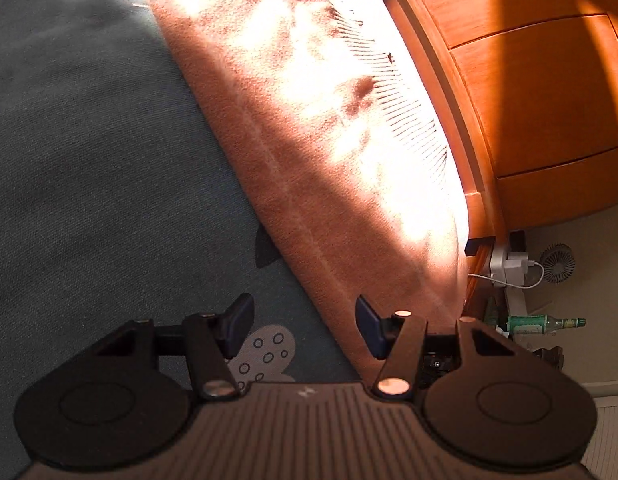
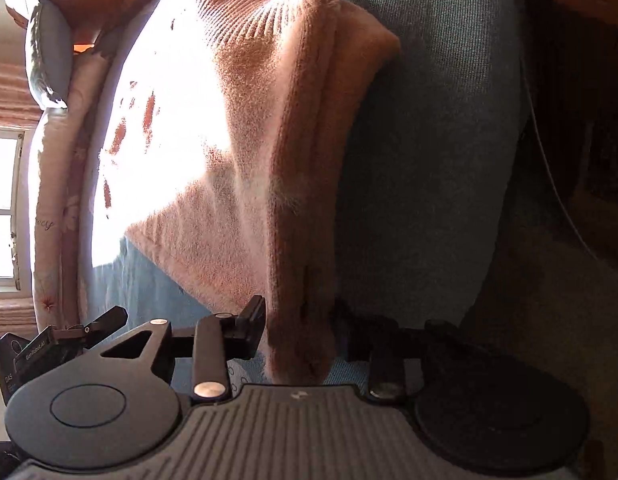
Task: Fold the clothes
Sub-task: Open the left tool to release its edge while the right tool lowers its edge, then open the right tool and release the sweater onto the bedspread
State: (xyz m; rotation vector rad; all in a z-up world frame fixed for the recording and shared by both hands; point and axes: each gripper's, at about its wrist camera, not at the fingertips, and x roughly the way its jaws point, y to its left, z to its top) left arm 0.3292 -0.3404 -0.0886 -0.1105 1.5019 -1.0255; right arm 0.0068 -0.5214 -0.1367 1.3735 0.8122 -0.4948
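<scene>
Left claw (image 1: 305,326) is hanging over the bed (image 1: 89,140) with its jaws apart and nothing between them, just blue-grey sheet and a little grey patch with circles (image 1: 265,356) showing through the gap. The pink sweater (image 1: 309,128) lies in a long folded strip running away from the claw, up to the top of the frame, half of it blown out by sun. Its near end sits right by the claw's right finger (image 1: 369,320); can't tell if they touch. Past the sweater there's an orange wooden cabinet (image 1: 549,100). Below the cabinet: a white plug (image 1: 509,268), a small fan (image 1: 557,266) and a green bottle (image 1: 541,324).
</scene>
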